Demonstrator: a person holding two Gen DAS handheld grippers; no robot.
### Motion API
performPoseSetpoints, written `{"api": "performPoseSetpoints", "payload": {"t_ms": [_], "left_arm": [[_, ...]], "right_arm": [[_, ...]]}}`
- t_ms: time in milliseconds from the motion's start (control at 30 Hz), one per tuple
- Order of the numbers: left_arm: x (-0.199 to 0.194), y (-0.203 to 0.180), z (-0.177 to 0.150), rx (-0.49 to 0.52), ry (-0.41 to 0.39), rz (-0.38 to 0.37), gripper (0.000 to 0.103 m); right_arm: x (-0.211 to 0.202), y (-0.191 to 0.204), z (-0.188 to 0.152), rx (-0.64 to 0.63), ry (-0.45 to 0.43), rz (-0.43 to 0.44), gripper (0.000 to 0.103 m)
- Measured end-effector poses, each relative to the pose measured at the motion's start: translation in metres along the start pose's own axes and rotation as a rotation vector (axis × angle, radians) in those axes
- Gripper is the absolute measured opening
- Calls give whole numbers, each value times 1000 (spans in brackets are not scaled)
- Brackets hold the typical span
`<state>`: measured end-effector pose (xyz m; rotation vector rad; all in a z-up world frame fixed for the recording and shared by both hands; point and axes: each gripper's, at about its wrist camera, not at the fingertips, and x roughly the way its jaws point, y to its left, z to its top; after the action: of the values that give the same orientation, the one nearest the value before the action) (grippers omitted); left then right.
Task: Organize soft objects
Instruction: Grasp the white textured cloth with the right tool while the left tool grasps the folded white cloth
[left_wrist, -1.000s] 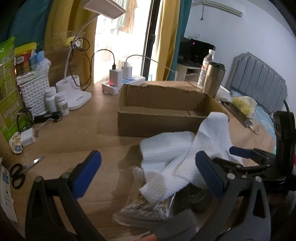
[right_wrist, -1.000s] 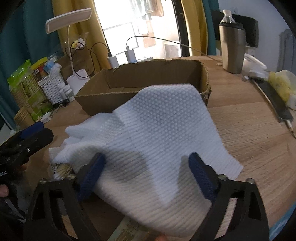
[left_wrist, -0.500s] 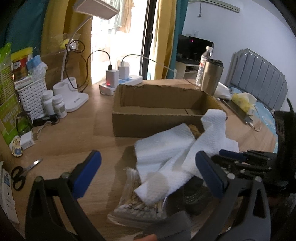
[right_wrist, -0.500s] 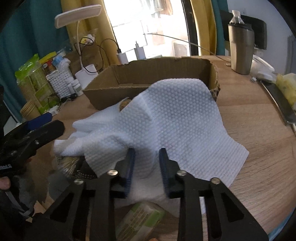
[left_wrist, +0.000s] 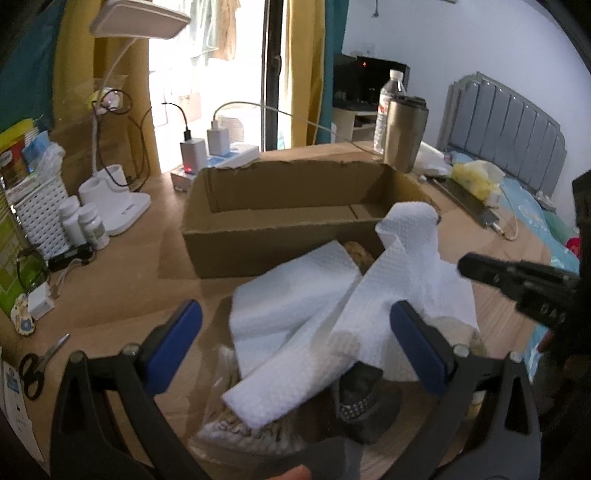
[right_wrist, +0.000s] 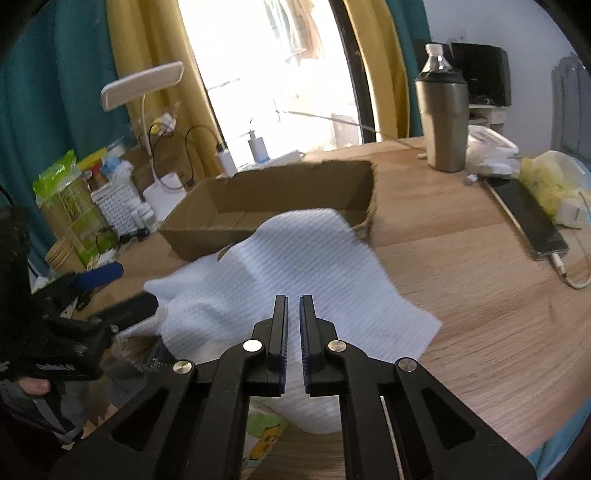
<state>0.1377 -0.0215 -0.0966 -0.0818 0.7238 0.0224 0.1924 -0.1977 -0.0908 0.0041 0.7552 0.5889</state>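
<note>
A white textured cloth (left_wrist: 332, 306) lies draped over a pile of soft things on the wooden table, just in front of an open cardboard box (left_wrist: 295, 206). The cloth also shows in the right wrist view (right_wrist: 295, 269), with the box (right_wrist: 280, 199) behind it. My left gripper (left_wrist: 295, 332) is open, its blue pads either side of the cloth, above it. My right gripper (right_wrist: 293, 325) is nearly shut with a thin gap, above the cloth; nothing shows between its fingers. A bag of cotton swabs (left_wrist: 236, 432) and a dark item (left_wrist: 365, 402) lie under the cloth.
A steel tumbler (left_wrist: 404, 133), water bottle (left_wrist: 388, 110), desk lamp (left_wrist: 122, 199), chargers (left_wrist: 207, 147), white basket (left_wrist: 40, 214), pill bottles (left_wrist: 85, 225) and scissors (left_wrist: 40, 365) stand around the box. A phone (right_wrist: 528, 218) and yellow bag (right_wrist: 550, 177) lie right.
My right gripper closed from wide open to nearly shut and drew back above the cloth. The cloth has sunk lower onto the pile. My left gripper stayed open.
</note>
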Motion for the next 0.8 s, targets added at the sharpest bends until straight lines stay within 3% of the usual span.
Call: {"api": "performPoseSetpoints", "payload": {"t_ms": [200, 267, 300, 333, 367, 667, 800], "left_arm": [[8, 6, 1, -18, 20, 2, 102], [6, 10, 2, -28, 13, -4, 102], [5, 12, 3, -35, 11, -7, 102], [5, 13, 3, -38, 11, -8, 102], [4, 15, 3, -40, 13, -8, 102], [3, 29, -1, -66, 18, -11, 102], [4, 33, -4, -72, 25, -13, 102]], "right_arm": [[7, -11, 2, -4, 25, -17, 7], [12, -7, 2, -18, 35, 1, 21], [14, -3, 3, -26, 40, 9, 47], [17, 2, 3, -38, 45, 23, 66], [20, 6, 3, -44, 49, 37, 69], [50, 28, 0, -75, 137, 80, 68], [53, 31, -2, -86, 153, 82, 25]]}}
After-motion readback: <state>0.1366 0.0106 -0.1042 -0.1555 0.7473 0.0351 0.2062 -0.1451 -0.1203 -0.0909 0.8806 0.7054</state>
